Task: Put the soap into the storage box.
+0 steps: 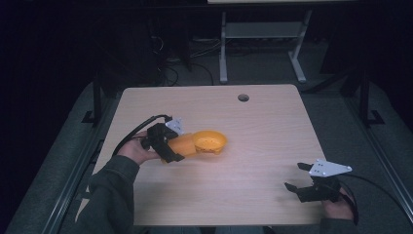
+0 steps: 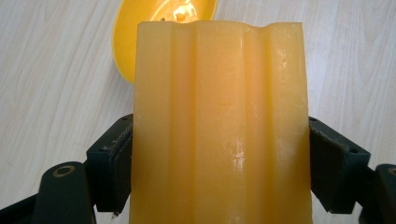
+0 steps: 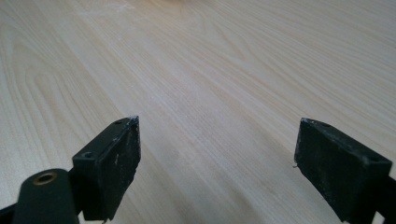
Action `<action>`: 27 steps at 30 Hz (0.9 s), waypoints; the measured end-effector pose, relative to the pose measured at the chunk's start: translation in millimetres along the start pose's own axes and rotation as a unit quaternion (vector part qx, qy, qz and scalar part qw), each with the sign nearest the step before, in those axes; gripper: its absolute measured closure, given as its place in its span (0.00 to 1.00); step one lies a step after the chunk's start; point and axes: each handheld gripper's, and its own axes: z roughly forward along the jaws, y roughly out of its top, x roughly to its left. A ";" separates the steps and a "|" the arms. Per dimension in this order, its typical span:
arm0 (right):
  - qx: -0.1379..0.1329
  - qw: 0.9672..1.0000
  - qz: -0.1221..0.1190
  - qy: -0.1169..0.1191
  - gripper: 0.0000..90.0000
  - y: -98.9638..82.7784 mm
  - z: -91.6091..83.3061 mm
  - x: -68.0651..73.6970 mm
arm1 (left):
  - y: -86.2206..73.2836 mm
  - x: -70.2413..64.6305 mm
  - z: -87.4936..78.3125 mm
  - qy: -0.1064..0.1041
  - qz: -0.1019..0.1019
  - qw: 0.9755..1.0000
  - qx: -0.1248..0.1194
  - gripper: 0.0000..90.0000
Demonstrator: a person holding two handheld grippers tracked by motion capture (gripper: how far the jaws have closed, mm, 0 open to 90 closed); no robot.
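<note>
Orange cup [image 1: 181, 145] clamped in left tool [image 1: 171, 146], tipped over yellow bowl [image 1: 210, 141]; right tool [image 1: 298, 176] wide open, empty.

You are working over a pale wood-grain tabletop [image 1: 253, 161]. A yellow bowl [image 1: 210, 141] is sitting on it near the middle, left of centre.
</note>
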 end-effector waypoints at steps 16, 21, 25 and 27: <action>-0.003 1.000 -0.001 0.000 0.15 1.1 0.4 0.0 | 31.5 12.3 19.6 -0.015 0.020 1.000 -0.006 0.23; -0.003 1.000 -0.002 0.001 0.15 1.6 1.2 1.1 | 38.3 16.0 25.8 -0.021 0.021 1.000 -0.003 0.23; -0.005 1.000 -0.001 0.002 0.15 1.3 0.2 0.8 | 43.7 18.6 28.5 -0.022 0.024 0.999 -0.005 0.23; -0.004 1.000 -0.002 0.001 0.15 1.0 -0.1 0.4 | 46.5 20.5 29.5 -0.021 0.029 0.999 -0.004 0.23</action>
